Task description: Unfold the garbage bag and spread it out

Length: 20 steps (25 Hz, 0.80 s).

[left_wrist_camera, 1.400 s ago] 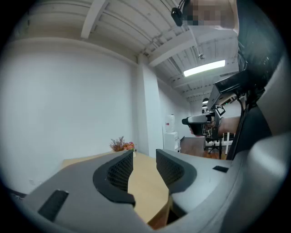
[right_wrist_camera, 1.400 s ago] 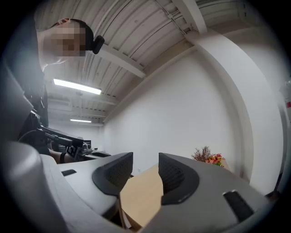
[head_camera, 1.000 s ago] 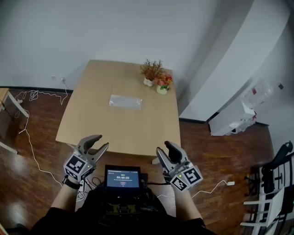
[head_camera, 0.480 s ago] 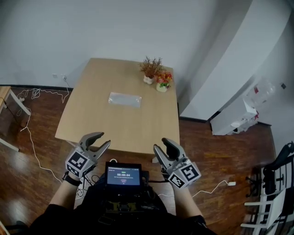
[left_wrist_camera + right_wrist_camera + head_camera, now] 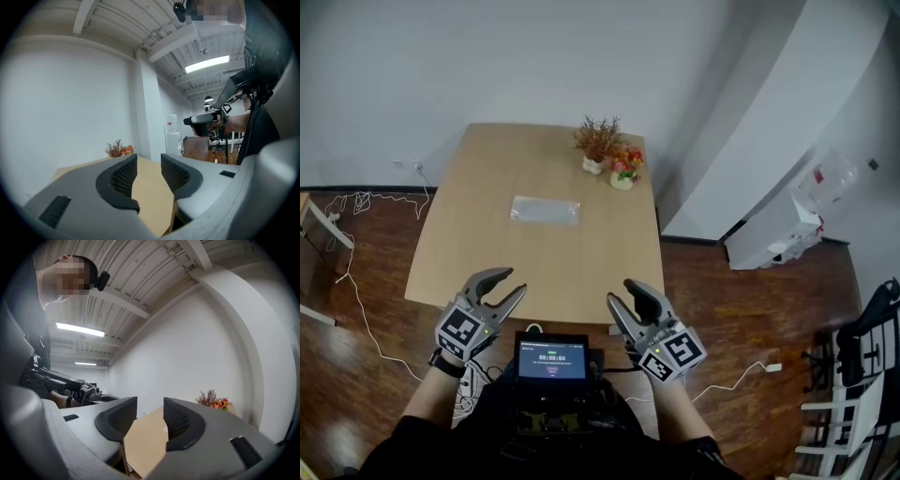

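Hovering just short of the table's [image 5: 581, 272] near edge, the left gripper [image 5: 513, 281] and right gripper [image 5: 623, 291] each have jaws partly apart and hold nothing, probably poised to reach. The folded bag [image 5: 545, 210] lies flat mid-table, well apart from both, clear of the plants [image 5: 609, 159].

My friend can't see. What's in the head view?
A folded garbage bag lies untouched on a wooden table. The left tongs and right tongs hover open and empty at its near edge. Potted plants stand far right.
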### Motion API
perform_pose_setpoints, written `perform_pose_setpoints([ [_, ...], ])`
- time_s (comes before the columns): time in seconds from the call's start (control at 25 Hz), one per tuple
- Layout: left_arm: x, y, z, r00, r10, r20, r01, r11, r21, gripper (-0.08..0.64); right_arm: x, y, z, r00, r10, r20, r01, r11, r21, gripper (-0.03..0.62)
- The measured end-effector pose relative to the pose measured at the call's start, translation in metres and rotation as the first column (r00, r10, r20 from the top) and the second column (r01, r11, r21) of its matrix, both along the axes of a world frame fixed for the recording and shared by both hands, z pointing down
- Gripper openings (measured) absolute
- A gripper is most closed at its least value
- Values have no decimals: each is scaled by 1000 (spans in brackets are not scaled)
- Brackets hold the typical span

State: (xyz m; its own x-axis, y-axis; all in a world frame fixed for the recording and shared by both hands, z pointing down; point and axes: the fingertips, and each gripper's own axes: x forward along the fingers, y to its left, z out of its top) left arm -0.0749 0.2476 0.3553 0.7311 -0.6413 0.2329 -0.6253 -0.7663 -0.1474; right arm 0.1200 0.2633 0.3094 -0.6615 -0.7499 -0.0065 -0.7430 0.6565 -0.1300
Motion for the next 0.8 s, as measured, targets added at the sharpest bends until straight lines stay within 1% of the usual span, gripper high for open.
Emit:
perform_pose_setpoints([
  [0.2, 1, -45, 12, 999, 34, 26, -34, 999, -11, 157, -9, -44, 10, 1000, 20, -10, -20, 999, -29, 195],
  [0.36, 1, -83, 15, 998, 66, 24, -66, 997, -26, 158, -16, -84, 10, 999, 46, -17, -46, 998, -37, 195],
  [0.44, -2, -104, 16, 997, 75, 19, -74, 997, -37, 158, -19, -104, 11, 998, 67, -23, -68, 997, -41, 195],
  [0.52, -6, -126, 20, 995, 94, 26, -94, 995, -33, 158, -21, -125, 13, 995, 92, -26, -93, 995, -48, 195],
  [0.64, -10, -155, 25, 993, 115, 4, -114, 991, -64, 159, -26, -151, 18, 991, 129, -32, -130, 990, -57, 195],
  [0.8, -15, -192, 41, 985, 171, 13, -169, 983, -72, 160, -34, -185, 24, 984, 170, -43, -173, 982, -70, 195],
])
